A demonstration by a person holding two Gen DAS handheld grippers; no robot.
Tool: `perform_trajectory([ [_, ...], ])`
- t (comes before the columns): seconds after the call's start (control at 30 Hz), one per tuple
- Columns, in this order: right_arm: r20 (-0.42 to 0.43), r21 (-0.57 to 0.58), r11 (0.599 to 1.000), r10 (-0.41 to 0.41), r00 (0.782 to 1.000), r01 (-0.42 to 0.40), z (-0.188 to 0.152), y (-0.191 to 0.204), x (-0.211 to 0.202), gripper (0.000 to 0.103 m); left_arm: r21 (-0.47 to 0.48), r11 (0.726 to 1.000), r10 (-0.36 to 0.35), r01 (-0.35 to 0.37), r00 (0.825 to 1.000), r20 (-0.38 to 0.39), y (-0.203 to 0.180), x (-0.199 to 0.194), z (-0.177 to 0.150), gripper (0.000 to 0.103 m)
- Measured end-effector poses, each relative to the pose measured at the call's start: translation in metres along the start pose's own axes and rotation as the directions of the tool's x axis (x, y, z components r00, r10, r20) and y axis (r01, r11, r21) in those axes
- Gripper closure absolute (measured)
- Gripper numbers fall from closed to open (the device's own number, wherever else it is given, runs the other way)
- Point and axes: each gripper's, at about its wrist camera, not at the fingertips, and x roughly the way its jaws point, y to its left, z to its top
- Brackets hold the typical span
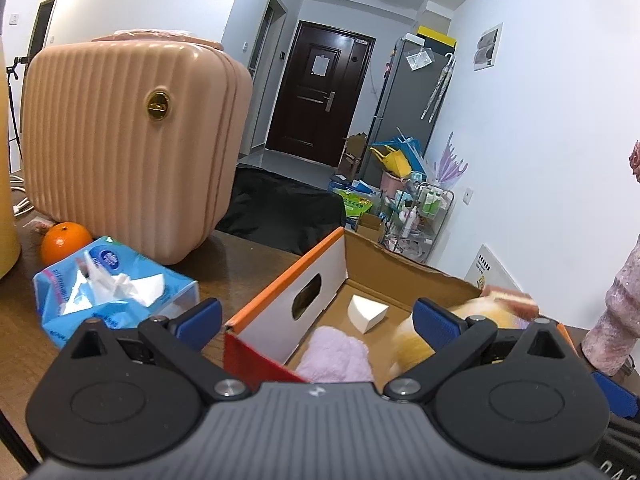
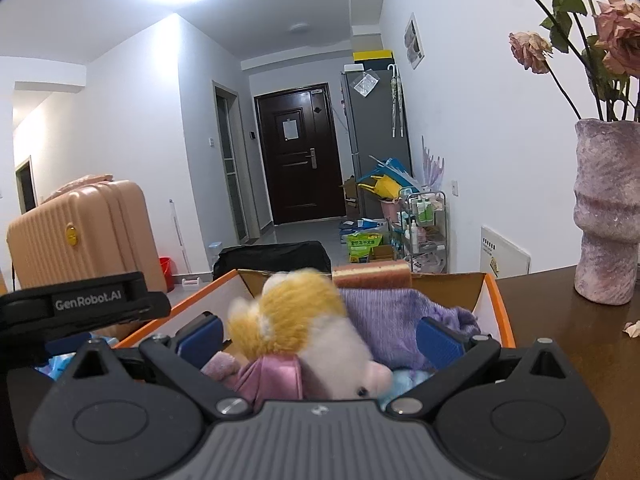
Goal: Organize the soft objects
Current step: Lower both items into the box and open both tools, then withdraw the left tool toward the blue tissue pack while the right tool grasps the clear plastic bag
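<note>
An open cardboard box (image 1: 320,276) with an orange rim sits on the brown table; it also shows in the right wrist view (image 2: 496,300). Inside lie a white sponge wedge (image 1: 366,312), a pale purple fluffy cloth (image 1: 336,356) and a blurred yellow plush (image 1: 472,320). My left gripper (image 1: 316,320) is open over the box's near left corner. In the right wrist view a plush toy with yellow hair (image 2: 304,332) lies between the open fingers of my right gripper (image 2: 320,336), above a purple towel (image 2: 384,320). A pink-brown sponge (image 2: 372,276) rests at the box's far edge.
A blue tissue pack (image 1: 112,288) and an orange (image 1: 64,240) lie left of the box, before a pink suitcase (image 1: 128,140). A pink vase with dried roses (image 2: 608,216) stands on the table at right. The other gripper's black body (image 2: 80,308) is at left.
</note>
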Motion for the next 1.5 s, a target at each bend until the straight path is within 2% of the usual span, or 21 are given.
perform_trajectory([
  [0.33,0.007,0.001,1.000,-0.014,1.000,0.014,-0.007,-0.002,-0.024,0.000,0.021,1.000,0.013,-0.013,1.000,0.002,0.010,-0.024,-0.012,0.000],
  [1.5,0.020,-0.125,0.987,-0.102,0.995,0.104,-0.054,-0.010,-0.126,0.000,0.108,0.993,0.045,-0.044,0.999,-0.010,0.024,-0.121,-0.063,0.000],
])
